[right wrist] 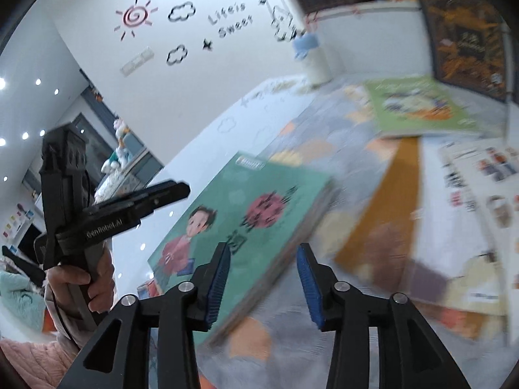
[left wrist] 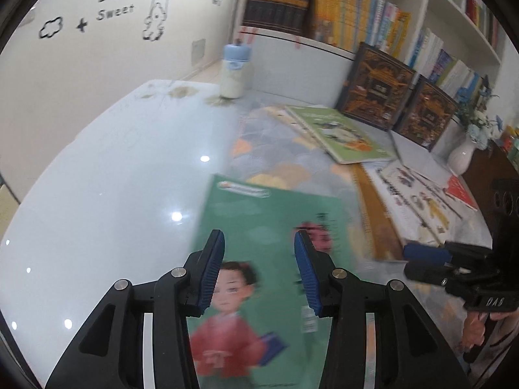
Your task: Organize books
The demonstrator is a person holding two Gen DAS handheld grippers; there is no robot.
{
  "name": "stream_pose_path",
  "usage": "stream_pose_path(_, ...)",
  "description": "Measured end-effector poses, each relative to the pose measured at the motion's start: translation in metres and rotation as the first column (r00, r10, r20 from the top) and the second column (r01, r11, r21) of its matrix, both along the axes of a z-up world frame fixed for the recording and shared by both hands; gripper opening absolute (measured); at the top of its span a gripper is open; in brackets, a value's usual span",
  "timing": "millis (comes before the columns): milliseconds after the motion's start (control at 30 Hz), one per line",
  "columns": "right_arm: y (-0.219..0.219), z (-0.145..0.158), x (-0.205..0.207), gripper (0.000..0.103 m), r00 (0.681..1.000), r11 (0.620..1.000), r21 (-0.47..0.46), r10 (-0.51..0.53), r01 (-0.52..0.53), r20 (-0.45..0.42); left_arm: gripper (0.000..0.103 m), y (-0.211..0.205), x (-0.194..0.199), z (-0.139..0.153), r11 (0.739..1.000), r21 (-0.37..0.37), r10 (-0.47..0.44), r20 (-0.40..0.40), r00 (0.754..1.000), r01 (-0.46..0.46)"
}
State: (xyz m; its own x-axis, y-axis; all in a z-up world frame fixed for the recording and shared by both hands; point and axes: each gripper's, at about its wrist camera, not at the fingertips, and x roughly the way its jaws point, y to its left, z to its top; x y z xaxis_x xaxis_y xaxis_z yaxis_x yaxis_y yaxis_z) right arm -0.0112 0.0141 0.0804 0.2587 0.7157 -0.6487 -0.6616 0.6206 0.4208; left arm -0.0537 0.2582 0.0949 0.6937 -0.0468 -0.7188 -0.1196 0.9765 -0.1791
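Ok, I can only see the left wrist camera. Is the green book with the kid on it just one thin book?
Observer: No. The right wrist view shows the green book from the side. Its edge is thick, maybe several stacked, too blurred to count.
Operator: Who's holding my gripper?
Observer: A hand wraps the handle of the left gripper, with a pink sleeve below it.
Operator: Any stickers I'm missing?
Observer: A red sun sticker that your view cuts off.
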Motion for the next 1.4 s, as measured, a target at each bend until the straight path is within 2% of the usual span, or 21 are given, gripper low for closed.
stream_pose_path(167,-0.060,0.015,0.012,0.044,0.994,0.995,0.001,-0.104,0.104,0.029,0.042,-0.048,0.023,0.008,0.997,-0.007,-0.079,-0.007,0.997,0.079)
stream_pose_path(300,-0.117,0.022,0.026,0.044,0.980,0.980,0.009,-0.198,0.197,0.032,0.042,-0.093,0.049,0.017,0.984,-0.055,-0.170,-0.003,0.985,0.169)
stream_pose_path(433,-0.174,0.035,0.052,0.044,0.953,0.954,0.016,-0.300,0.299,0.047,0.042,-0.137,0.089,0.035,0.957,-0.134,-0.256,0.017,0.967,0.256)
stream_pose_path(533,-0.212,0.047,0.080,0.044,0.928,0.930,0.030,-0.367,0.366,0.066,0.043,-0.179,0.130,0.049,0.929,-0.162,-0.332,0.039,0.943,0.334)
stream_pose_path(600,-0.232,0.050,0.100,0.044,0.913,0.916,0.039,-0.401,0.400,0.069,0.044,-0.203,0.161,0.045,0.906,-0.213,-0.373,0.011,0.928,0.367)
stream_pose_path(667,-0.251,0.046,0.122,0.044,0.901,0.903,0.046,-0.430,0.428,0.053,0.044,-0.220,0.195,0.034,0.894,-0.283,-0.365,-0.014,0.931,0.346)
stream_pose_path(700,-0.257,0.044,0.131,0.044,0.897,0.898,0.056,-0.439,0.437,0.044,0.044,-0.228,0.207,0.029,0.896,-0.292,-0.354,-0.018,0.935,0.333)
stream_pose_path(800,-0.281,0.029,0.162,0.044,0.874,0.872,0.089,-0.485,0.482,0.013,0.044,-0.252,0.251,0.006,0.921,-0.259,-0.300,0.004,0.954,0.291)
stream_pose_path(867,-0.288,0.018,0.179,0.044,0.859,0.854,0.101,-0.512,0.510,0.000,0.044,-0.263,0.273,-0.010,0.929,-0.243,-0.287,0.002,0.958,0.279)
stream_pose_path(967,-0.301,0.000,0.210,0.044,0.840,0.835,0.090,-0.542,0.543,-0.039,0.044,-0.277,0.307,-0.040,0.917,-0.290,-0.303,-0.066,0.951,0.272)
stream_pose_path(1000,-0.304,-0.005,0.217,0.044,0.832,0.828,0.077,-0.553,0.555,-0.049,0.044,-0.281,0.313,-0.049,0.922,-0.287,-0.294,-0.085,0.952,0.259)
stream_pose_path(1067,-0.308,-0.021,0.236,0.044,0.806,0.807,0.011,-0.588,0.590,-0.077,0.043,-0.288,0.319,-0.059,0.945,-0.225,-0.268,-0.109,0.957,0.239)
stream_pose_path(1133,-0.310,-0.031,0.245,0.044,0.813,0.816,0.022,-0.572,0.578,-0.111,0.044,-0.293,0.317,-0.061,0.941,-0.207,-0.289,-0.072,0.955,0.269)
stream_pose_path(1400,-0.316,-0.033,0.244,0.046,0.817,0.820,0.060,-0.556,0.570,-0.156,0.045,-0.311,0.312,-0.057,0.943,-0.109,-0.324,-0.100,0.941,0.313)
